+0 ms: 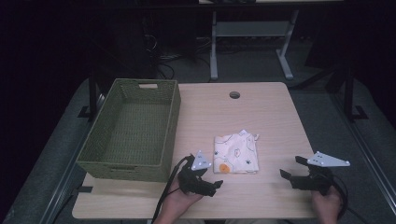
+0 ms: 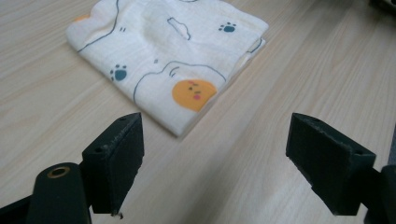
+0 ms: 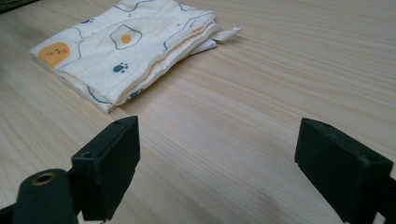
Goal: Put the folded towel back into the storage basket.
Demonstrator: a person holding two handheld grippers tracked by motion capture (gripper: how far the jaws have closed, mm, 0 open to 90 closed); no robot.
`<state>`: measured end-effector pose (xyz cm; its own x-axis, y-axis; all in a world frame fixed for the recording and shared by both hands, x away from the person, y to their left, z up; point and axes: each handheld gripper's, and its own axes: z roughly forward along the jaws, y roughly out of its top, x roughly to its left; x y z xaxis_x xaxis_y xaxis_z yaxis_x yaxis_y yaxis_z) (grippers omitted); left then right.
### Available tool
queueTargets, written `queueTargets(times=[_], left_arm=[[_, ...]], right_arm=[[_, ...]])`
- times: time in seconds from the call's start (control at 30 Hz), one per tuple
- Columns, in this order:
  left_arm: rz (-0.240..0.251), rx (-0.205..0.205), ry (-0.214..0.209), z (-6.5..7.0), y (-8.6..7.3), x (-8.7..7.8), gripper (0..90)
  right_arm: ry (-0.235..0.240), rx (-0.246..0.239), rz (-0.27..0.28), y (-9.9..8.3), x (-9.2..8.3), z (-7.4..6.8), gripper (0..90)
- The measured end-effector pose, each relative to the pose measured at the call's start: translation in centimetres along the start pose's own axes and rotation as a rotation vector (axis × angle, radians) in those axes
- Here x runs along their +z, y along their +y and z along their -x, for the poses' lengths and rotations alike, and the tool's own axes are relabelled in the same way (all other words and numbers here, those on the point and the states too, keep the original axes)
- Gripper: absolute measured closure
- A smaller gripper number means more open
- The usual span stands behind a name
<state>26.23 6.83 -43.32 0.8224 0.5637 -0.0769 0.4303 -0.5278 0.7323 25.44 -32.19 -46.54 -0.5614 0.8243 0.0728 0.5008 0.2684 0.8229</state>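
Cloth, folded into a near-square pad printed with eggs and paw marks, lies flat on the table a little toward the person from its middle, and both grippers point at it. In the high view the left gripper sits just off the pad's near-left corner, so from that gripper the cloth lies at about one o'clock and very near. The right gripper is well apart from it, with the pad at about ten o'clock. By my reading the left hand is the one placed to take it first.

The left gripper view has its jaws spread wide with nothing between them, and the pad's corner lies just ahead at about eleven o'clock, not yet inside the gap. The right gripper view likewise has the jaws wide apart over bare wood, with the cloth farther off at ten o'clock, its stacked folded edges facing the camera and a small tag sticking out at the far corner.

The pad has hardly any long axis; its edges run roughly square to the table's.

The green woven basket stands on the table's left side, at about ten o'clock from the cloth. Its inside looks empty. It seems the likely place for the cloth to go.
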Motion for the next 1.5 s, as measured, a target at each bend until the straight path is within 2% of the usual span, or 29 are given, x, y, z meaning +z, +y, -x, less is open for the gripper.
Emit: queueTargets(times=[0.17,0.47,0.7,0.87,1.2,1.33,1.5], left_arm=[[-0.018,0.02,0.002,-0.1,1.4,1.2,19.9],[-0.05,0.023,0.008,-0.4,3.2,3.3,20.8],[-0.083,0.077,0.008,0.0,5.2,4.5,21.9],[-0.099,0.078,0.004,-0.2,6.5,5.6,22.7],[-0.157,0.033,0.041,-1.8,8.2,8.8,24.6],[-0.22,0.017,0.059,-2.6,8.3,10.1,29.3],[-0.231,-0.008,0.03,-2.9,8.2,10.7,32.7]], right_arm=[[-0.003,0.0,-0.004,0.0,0.1,0.1,13.7],[0.005,-0.005,-0.003,0.0,0.1,0.0,13.7],[0.009,-0.009,-0.008,0.1,0.2,-0.1,13.7],[0.017,-0.026,-0.018,0.1,0.1,-0.3,13.7],[0.015,-0.026,-0.01,0.1,0.1,-0.2,13.7],[0.022,-0.023,-0.013,0.1,0.1,-0.2,13.7],[0.016,-0.019,-0.003,0.2,0.1,-0.3,13.7]])
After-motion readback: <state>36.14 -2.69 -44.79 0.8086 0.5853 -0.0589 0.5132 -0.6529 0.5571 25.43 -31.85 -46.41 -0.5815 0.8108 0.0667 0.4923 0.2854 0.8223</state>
